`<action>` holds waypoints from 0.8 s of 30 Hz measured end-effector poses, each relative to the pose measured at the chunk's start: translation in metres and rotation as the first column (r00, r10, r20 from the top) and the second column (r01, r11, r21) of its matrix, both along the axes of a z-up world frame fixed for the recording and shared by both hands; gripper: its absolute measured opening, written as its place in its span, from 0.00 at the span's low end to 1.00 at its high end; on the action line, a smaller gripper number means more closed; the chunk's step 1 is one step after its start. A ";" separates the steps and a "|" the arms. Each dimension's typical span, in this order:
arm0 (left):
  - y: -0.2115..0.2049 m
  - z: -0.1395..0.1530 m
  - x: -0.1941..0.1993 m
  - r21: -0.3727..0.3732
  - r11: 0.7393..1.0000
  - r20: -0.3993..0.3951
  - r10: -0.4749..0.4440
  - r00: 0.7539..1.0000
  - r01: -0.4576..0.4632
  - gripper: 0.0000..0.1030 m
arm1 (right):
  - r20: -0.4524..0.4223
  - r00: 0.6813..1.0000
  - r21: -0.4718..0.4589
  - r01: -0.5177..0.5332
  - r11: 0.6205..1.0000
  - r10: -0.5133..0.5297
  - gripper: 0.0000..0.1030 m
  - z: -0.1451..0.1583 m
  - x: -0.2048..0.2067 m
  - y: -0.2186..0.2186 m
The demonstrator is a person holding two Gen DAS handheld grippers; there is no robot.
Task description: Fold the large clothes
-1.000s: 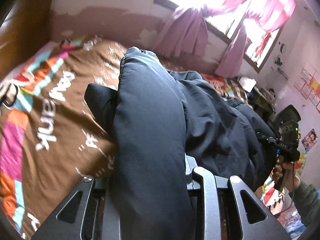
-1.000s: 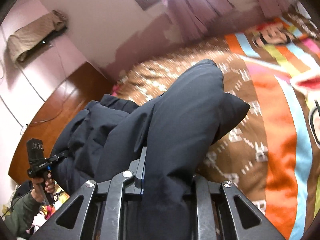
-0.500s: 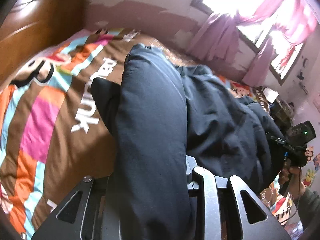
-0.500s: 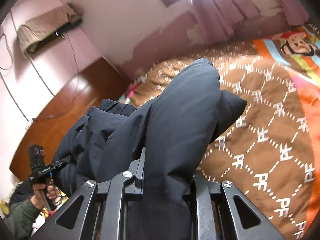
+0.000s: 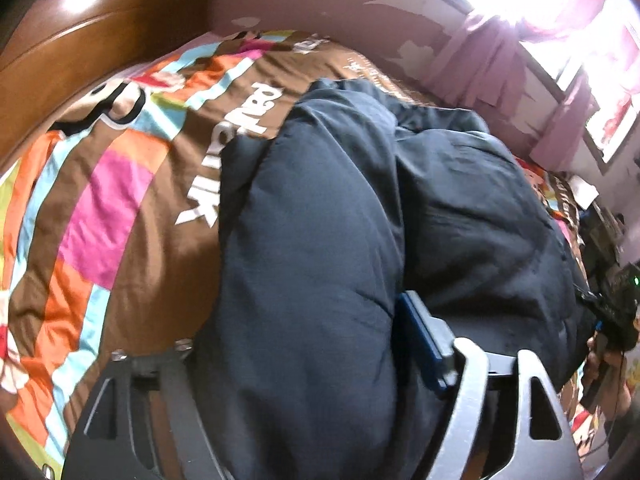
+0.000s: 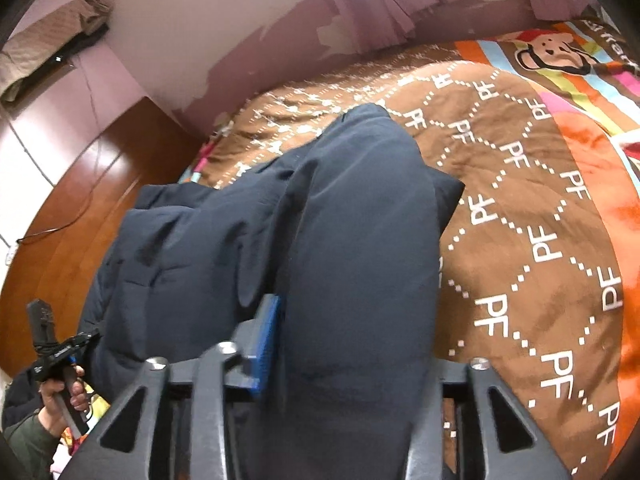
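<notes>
A large dark navy padded jacket (image 5: 320, 240) lies bunched on the bed and also fills the right wrist view (image 6: 352, 248). My left gripper (image 5: 304, 368) has a thick fold of it between its jaws, which now stand spread with the blue pad (image 5: 420, 332) showing; the other finger is hidden under cloth. My right gripper (image 6: 352, 340) likewise has a fold between spread jaws, its blue pad (image 6: 268, 340) bare. Each gripper shows in the other's view, the right (image 5: 612, 304) and the left (image 6: 52, 352).
The bed has a brown and multicoloured cartoon quilt (image 5: 120, 200), seen too in the right wrist view (image 6: 540, 240). A wooden headboard (image 5: 80, 52) stands at one side. Pink curtains (image 5: 500, 60) hang at the window on the far wall.
Both grippers' jaws have widened around the jacket folds, baring the blue pads. Both have swung across the bed and lowered with the jacket.
</notes>
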State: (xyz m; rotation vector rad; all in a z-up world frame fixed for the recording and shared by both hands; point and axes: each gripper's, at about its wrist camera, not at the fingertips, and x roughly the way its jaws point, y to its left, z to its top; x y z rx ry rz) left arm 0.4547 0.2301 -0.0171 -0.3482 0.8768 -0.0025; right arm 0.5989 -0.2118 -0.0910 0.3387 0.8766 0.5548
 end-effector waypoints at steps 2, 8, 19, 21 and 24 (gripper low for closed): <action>0.003 -0.002 0.000 -0.005 1.000 -0.014 0.020 1.000 -0.021 0.82 | -0.009 1.000 -0.016 0.018 1.000 -0.018 0.57 -0.003 0.000 0.001; -0.004 0.013 -0.011 0.142 0.987 0.049 0.071 0.996 -0.077 0.91 | 0.011 0.998 -0.091 0.057 0.994 -0.056 0.84 -0.006 -0.010 0.003; -0.028 0.046 -0.038 0.166 0.978 0.216 0.092 0.972 -0.130 0.98 | 0.162 0.973 -0.147 0.187 0.971 -0.163 1.00 0.020 -0.045 -0.001; -0.033 0.053 -0.043 0.163 0.976 0.248 0.098 0.964 -0.141 0.98 | 0.206 0.963 -0.160 0.206 0.965 -0.172 1.00 0.028 -0.053 0.000; -0.042 0.062 -0.050 0.191 0.970 0.280 0.094 0.955 -0.152 0.98 | 0.280 0.945 -0.163 0.221 0.962 -0.169 1.00 0.041 -0.066 0.003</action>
